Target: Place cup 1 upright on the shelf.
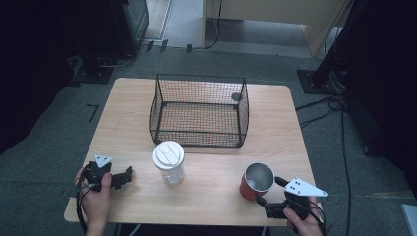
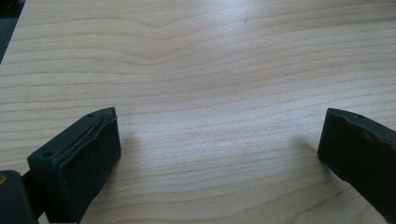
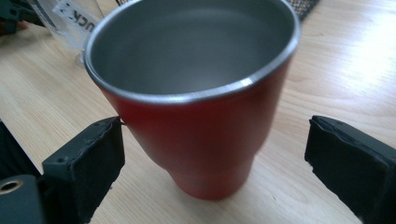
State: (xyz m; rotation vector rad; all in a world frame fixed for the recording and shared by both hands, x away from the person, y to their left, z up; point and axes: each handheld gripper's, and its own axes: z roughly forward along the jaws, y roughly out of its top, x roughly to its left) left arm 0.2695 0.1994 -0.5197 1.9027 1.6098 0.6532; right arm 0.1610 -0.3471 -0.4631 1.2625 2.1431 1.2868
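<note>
Two grippers sat at near edge of wooden table (image 1: pixel 137 93). Right gripper (image 1: pixel 269 191) had jaws spread wide on either side of red tumbler (image 1: pixel 255 182), one pad at or almost at its wall, other clear; not clamped. Tumbler stood upright at near right of table, steel-lined, mouth up, nothing visible inside. Left gripper (image 1: pixel 129 175) lay low at near left, jaws wide apart over bare wood, holding nothing. Clear cup with white lid (image 1: pixel 168 162) stood between grippers, just before black wire basket (image 1: pixel 199 110) at table centre.
</note>
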